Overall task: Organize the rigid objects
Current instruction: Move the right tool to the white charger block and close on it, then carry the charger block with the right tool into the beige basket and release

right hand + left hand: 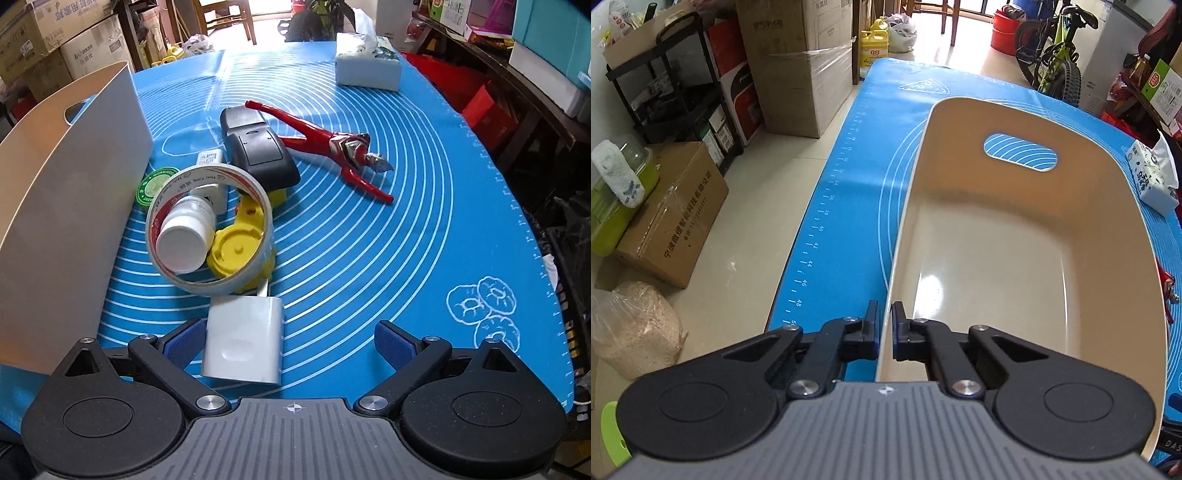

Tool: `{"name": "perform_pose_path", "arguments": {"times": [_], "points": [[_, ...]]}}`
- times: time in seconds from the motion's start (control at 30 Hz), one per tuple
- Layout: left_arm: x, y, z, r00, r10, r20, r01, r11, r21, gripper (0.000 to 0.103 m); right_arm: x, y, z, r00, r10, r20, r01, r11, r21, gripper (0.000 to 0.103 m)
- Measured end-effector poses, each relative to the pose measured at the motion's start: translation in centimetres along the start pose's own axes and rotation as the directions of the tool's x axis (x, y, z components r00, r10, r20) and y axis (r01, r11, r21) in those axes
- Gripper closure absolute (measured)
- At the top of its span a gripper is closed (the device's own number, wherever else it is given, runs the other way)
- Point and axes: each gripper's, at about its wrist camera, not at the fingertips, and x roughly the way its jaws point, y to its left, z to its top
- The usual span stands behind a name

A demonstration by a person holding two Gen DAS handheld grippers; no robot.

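One blue baking mat [369, 229] printed with white rings fills both views, and on it stands one cream bin [1015, 236] with a slot handle, which takes up the centre and right of my left wrist's frame and shows its bare floor. My left gripper [885, 332] sits at the bottom centre of that frame, pinched tight on the bin's near left wall, one pad outside and one inside. My right wrist's view shows the same bin [74, 206] only as an outer wall along the left edge, and adds the loose pile that the left view lacks. One black mouse [258, 151] lies at upper centre, one red pair of pruning shears [325, 147] just right of it. One tape roll [210, 229] leans lower left of the mouse, ringing one white bottle [184, 240] and part of one yellow plastic piece [240, 247]. One green round tin [153, 186] lies beside the bin wall. One white charger block [243, 343] lies at lower centre, between the widely spread pads of my right gripper [290, 345], close to the left pad; the right pad stands well clear. One tissue pack [369, 70] appears in both views, at the top here and at the right edge there.
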Motion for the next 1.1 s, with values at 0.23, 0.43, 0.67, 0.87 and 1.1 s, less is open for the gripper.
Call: {"name": "perform_pose_path", "arguments": {"times": [0.23,0.43,0.67,0.87,1.1], "points": [[0.1,0.2,0.0,1.000,-0.014,0.001,0.014,1.000,0.006,0.097,0.5,0.9,-0.2,1.000,-0.002,-0.012,0.002,1.000,-0.022,0.009],[0.4,0.3,0.0,1.000,-0.023,0.000,0.023,1.000,0.003,0.097,1.4,2.0,-0.2,0.999,-0.021,-0.024,0.020,0.999,-0.037,0.021],[0.4,0.4,0.0,0.999,-0.034,-0.004,0.034,0.999,-0.008,0.098,0.9,2.7,-0.4,1.000,-0.014,0.018,0.015,0.997,-0.078,0.051],[0.5,0.5,0.0,0.999,-0.040,-0.007,0.040,0.999,-0.015,0.098,0.6,2.0,-0.4,0.999,-0.032,0.015,0.032,0.998,-0.045,0.052],[0.5,0.5,0.0,0.999,-0.041,-0.008,0.040,0.999,-0.015,0.098,-1.3,0.3,0.4,0.995,-0.071,0.071,0.067,0.996,0.053,0.052]]}}
